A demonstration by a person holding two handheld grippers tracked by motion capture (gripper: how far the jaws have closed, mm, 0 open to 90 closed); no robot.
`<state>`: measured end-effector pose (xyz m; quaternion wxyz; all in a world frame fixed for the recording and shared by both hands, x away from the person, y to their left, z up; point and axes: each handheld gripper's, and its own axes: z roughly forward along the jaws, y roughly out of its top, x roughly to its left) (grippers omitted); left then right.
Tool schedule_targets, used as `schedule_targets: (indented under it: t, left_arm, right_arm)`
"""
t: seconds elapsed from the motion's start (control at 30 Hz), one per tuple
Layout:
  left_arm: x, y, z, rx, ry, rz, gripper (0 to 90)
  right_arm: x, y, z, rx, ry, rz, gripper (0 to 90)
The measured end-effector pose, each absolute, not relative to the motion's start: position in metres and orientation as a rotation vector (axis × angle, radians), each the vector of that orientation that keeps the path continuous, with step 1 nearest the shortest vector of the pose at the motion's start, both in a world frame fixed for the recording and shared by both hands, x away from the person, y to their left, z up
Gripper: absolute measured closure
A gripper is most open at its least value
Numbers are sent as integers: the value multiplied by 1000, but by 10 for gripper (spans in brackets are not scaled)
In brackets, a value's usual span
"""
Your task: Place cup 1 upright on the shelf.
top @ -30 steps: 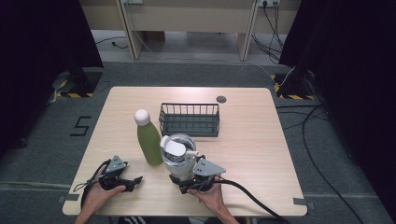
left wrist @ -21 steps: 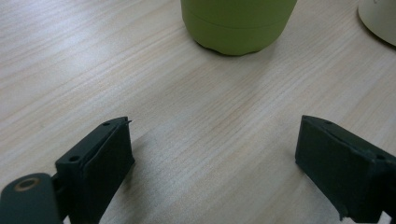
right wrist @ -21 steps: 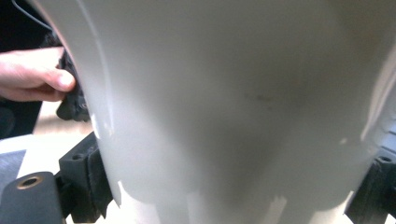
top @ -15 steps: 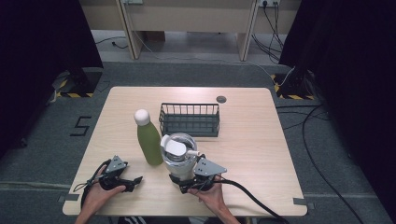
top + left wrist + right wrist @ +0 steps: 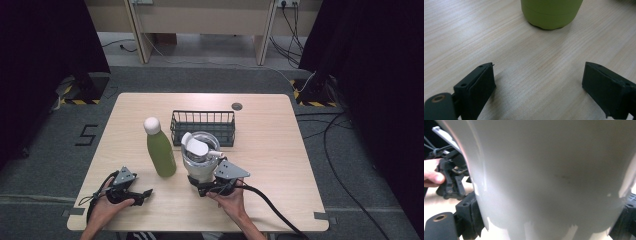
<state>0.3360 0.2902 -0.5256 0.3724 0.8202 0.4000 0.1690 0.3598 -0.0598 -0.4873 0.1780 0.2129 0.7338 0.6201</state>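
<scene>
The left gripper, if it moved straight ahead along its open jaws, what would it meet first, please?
Most likely the green bottle: it stands ahead of the left gripper, slightly right of centre, with bare table between, though a straight path might just graze its left side.

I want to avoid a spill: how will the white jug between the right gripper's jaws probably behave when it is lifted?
The white jug looks rigid and glossy, so it may slip between the right gripper jaws. They hold it low, so it could tip. Its lid seems raised.

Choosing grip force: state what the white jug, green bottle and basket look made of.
White jug: glossy, likely plastic or ceramic; soft highlights in the right gripper view.
Green bottle: matte, possibly coated metal or plastic; even colour, base seam.
Basket: dark wire mesh, probably metal.
</scene>
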Motion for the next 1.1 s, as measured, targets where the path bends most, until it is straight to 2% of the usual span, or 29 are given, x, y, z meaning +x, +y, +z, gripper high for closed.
schedule_targets:
  t: [1.1]
  left_arm:
    - [336,290,-526,2102,1026,433,101]
  right_arm:
    - [389,-74,-444,691,2030,1706,107]
